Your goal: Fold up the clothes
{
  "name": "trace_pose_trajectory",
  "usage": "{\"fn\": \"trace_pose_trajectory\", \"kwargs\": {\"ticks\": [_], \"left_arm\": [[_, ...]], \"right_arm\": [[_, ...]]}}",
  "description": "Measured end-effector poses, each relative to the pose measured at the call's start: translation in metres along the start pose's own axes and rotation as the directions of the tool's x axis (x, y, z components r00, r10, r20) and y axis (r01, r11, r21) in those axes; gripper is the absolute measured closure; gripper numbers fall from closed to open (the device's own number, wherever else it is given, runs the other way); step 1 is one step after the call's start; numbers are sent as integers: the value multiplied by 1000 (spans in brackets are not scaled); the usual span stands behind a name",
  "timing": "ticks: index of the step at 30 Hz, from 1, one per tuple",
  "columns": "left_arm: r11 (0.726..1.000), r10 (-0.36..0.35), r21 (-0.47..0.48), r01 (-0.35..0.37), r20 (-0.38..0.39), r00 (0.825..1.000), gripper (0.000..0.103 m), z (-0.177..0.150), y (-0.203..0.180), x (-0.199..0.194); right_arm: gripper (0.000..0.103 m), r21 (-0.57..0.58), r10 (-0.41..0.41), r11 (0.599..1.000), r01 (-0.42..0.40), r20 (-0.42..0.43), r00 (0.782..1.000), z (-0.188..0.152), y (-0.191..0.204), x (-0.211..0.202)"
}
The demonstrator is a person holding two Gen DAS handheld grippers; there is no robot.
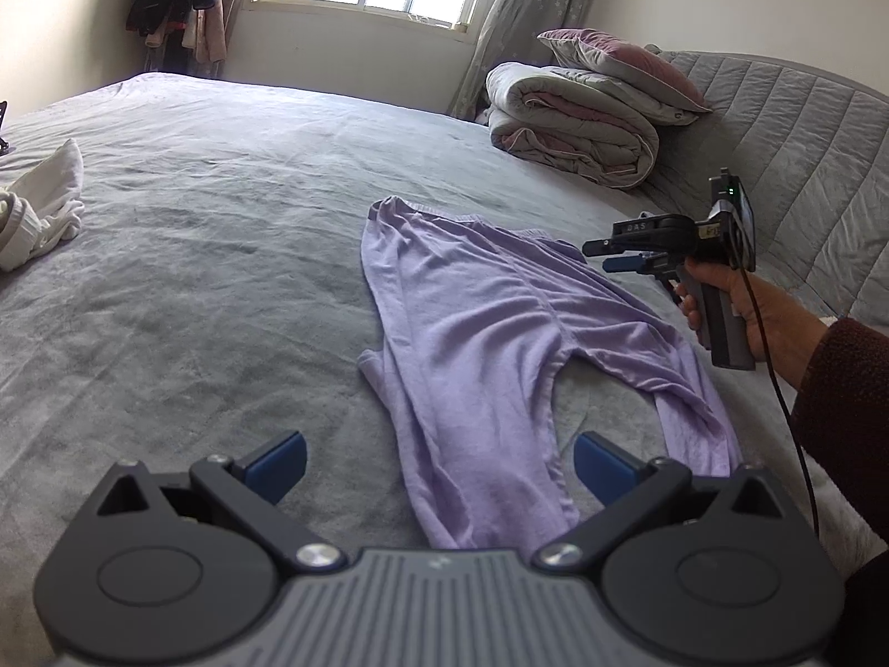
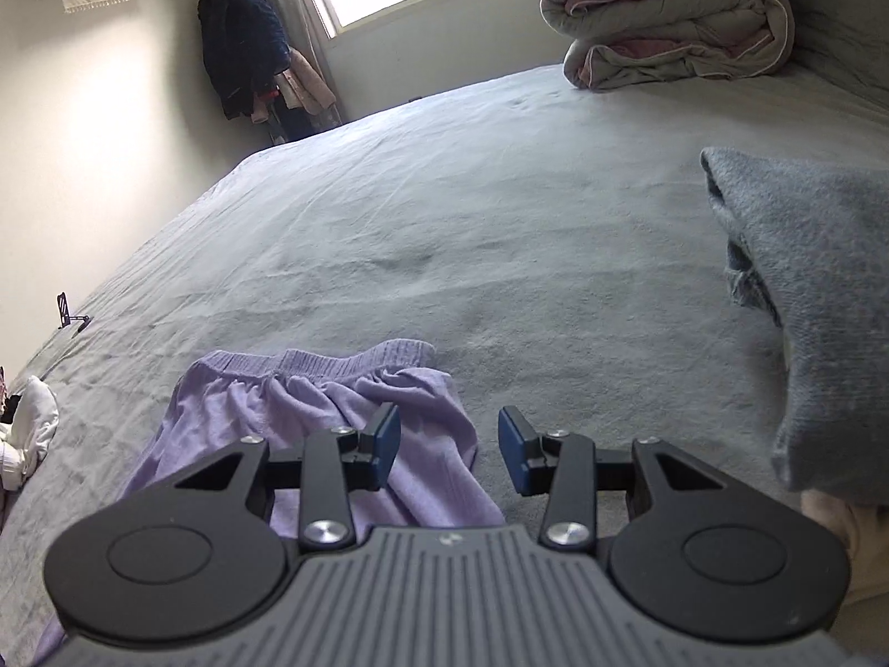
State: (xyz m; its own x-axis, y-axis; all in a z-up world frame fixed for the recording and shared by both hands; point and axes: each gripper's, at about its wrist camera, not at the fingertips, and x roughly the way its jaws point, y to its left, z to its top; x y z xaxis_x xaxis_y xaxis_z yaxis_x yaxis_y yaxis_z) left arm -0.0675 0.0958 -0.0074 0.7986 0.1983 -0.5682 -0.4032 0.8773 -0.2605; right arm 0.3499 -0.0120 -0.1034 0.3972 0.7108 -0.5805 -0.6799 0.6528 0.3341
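Fingers on your left gripper point(image 1: 439, 464) stand spread wide, gripping nothing, over a leg of the soft, wrinkled lilac trousers point(image 1: 489, 350) lying flat on the grey plush bedspread point(image 1: 222, 233). Your right gripper point(image 2: 449, 447) hangs released above their ribbed elastic waistband point(image 2: 328, 361). Beyond lies a rolled quilt point(image 1: 578, 122).

Lilac pants point(image 1: 478, 344) lie spread flat on a grey bed cover, the elastic waistband point(image 2: 328, 361) at the far end and the two legs parting toward the near edge. The thin fabric is lightly wrinkled and still unfolded.
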Motion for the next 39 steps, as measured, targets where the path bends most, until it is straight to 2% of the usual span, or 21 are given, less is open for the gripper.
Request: {"fn": "trace_pose_trajectory", "kwargs": {"ticks": [3, 5, 7, 9, 10, 11, 12, 15, 21, 25, 29, 33, 37, 39], "left_arm": [[1000, -19, -9, 19, -13, 1000, 1, 1, 1, 2], [999, -31, -19, 30, -23, 999, 1, 1, 2, 4], [999, -39, -30, 38, -32, 999, 1, 1, 3, 5], [998, -46, -39, 45, -42, 998, 1, 0, 3, 7], [998, -49, -43, 47, -46, 998, 1, 0, 3, 7], [998, -50, -44, 48, -47, 998, 1, 0, 3, 7], [998, -50, -44, 48, -49, 998, 1, 0, 3, 7], [998, -50, -44, 48, -53, 997, 1, 0, 2, 8], [998, -46, -36, 44, -57, 997, 1, 0, 3, 9], [999, -45, -33, 43, -62, 997, 1, 0, 2, 10], [999, -42, -22, 40, -66, 997, 1, 0, 1, 11], [999, -33, -21, 31, -72, 997, 1, 1, 2, 13], [1000, -5, -20, 4, -66, 998, 1, 2, 4, 12], [999, 28, -24, -29, -46, 999, 1, 3, 7, 10]], "right_arm": [[56, 18, 14, 1000, -14, -30, 999, 3, -4, 13], [40, 49, 61, 997, -60, -28, 998, 4, -6, 15], [39, 27, 80, 996, -79, -42, 996, 6, -4, 18], [44, -11, 89, 996, -90, -62, 994, 8, 0, 21], [62, -43, 81, 996, -85, -75, 994, 8, 4, 23], [99, -85, 63, 994, -71, -91, 994, 8, 8, 25], [100, -121, 47, 991, -58, -97, 994, 8, 12, 26], [100, -203, 2, 979, -19, -83, 997, 8, 22, 27], [100, -325, -118, 939, 114, 6, 993, 13, 30, 26], [100, -400, -212, 889, 221, 66, 975, 19, 29, 32], [101, -462, -294, 827, 319, 127, 947, 24, 29, 40], [101, -481, -338, 797, 366, 147, 930, 24, 27, 51], [100, -493, -367, 787, 370, 107, 924, 20, 20, 66], [89, -463, -372, 802, 377, 105, 922, 20, 18, 62]]}}
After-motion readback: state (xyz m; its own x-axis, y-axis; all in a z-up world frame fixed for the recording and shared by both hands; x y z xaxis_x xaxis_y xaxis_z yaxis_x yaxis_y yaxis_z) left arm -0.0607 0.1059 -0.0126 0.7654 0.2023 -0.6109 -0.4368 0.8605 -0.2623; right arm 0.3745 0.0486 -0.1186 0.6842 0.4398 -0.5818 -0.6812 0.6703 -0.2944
